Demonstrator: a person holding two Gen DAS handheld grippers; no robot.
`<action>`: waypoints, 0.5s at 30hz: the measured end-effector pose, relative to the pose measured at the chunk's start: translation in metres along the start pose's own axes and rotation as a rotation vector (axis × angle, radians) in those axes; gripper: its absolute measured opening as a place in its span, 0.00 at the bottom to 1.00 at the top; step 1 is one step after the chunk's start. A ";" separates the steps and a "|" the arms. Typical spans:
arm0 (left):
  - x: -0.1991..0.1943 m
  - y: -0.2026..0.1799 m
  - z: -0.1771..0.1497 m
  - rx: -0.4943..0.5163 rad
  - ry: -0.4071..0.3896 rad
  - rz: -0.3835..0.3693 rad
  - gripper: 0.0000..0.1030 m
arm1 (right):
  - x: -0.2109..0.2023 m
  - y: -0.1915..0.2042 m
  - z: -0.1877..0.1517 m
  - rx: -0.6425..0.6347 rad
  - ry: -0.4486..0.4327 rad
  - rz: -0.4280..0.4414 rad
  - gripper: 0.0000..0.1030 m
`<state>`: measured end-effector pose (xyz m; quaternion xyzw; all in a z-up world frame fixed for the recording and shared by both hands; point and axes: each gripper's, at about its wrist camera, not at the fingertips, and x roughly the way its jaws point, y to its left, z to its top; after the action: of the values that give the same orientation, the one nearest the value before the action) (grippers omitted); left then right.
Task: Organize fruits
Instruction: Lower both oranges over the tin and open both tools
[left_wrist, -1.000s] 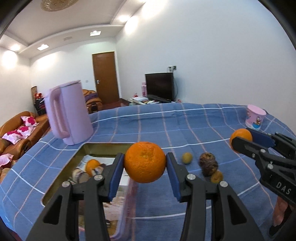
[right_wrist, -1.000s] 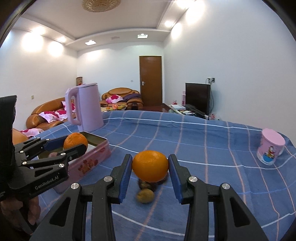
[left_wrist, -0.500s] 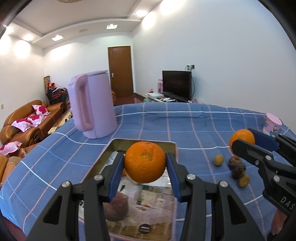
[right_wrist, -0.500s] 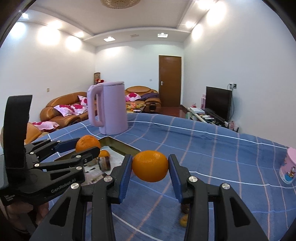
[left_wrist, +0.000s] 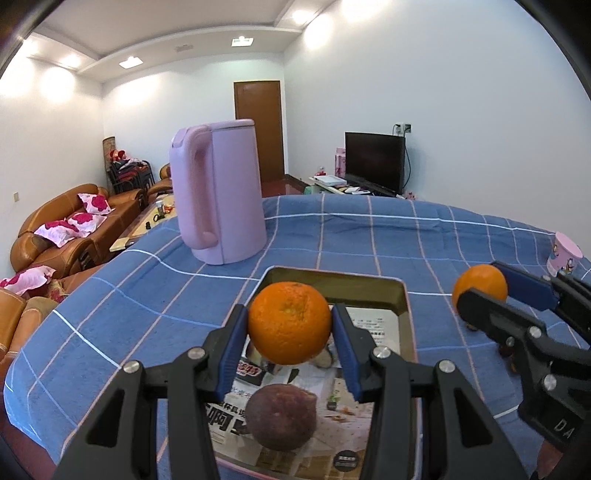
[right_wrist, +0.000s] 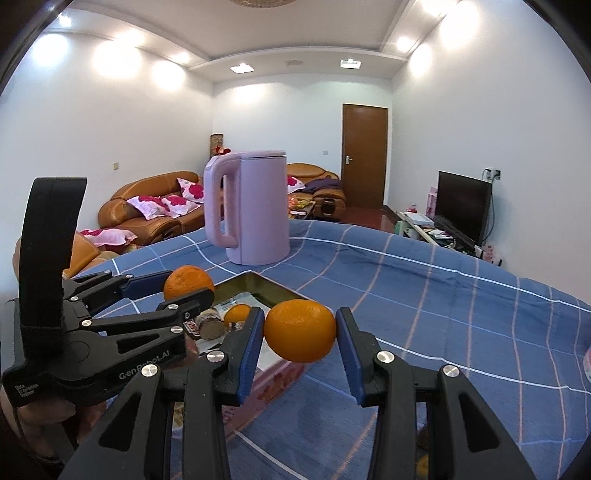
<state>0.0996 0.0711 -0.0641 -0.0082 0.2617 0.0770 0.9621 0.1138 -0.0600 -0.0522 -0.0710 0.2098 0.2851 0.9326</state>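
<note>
we hold a round orange fruit (left_wrist: 289, 322) in the left gripper (left_wrist: 290, 334) jaws above the rectangular metal tin (left_wrist: 404, 295); the right gripper (right_wrist: 300, 341) jaws clamp a smaller orange fruit (right_wrist: 300, 335).

Pink kettle (left_wrist: 218, 195) stands just beyond the tin's (left_wrist: 334, 282) far rim; open blue cloth (left_wrist: 388, 236) right; dark fruit (left_wrist: 281, 416), possibly a passionfruit, fills the near end.

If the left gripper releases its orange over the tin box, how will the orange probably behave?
The orange is round, so it would probably roll on the flat lining of the tin box. The rim likely stops it. It may bump the dark fruit below.
</note>
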 end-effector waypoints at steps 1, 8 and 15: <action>0.002 0.002 0.000 -0.002 0.004 -0.001 0.47 | 0.003 0.002 0.000 -0.001 0.004 0.006 0.41; 0.010 0.012 -0.001 -0.011 0.026 0.000 0.47 | 0.020 0.012 0.001 -0.013 0.031 0.028 0.41; 0.018 0.019 -0.002 -0.012 0.046 -0.003 0.47 | 0.036 0.019 -0.002 -0.011 0.060 0.049 0.41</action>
<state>0.1109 0.0924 -0.0746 -0.0162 0.2831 0.0770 0.9559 0.1296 -0.0261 -0.0697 -0.0794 0.2379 0.3068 0.9181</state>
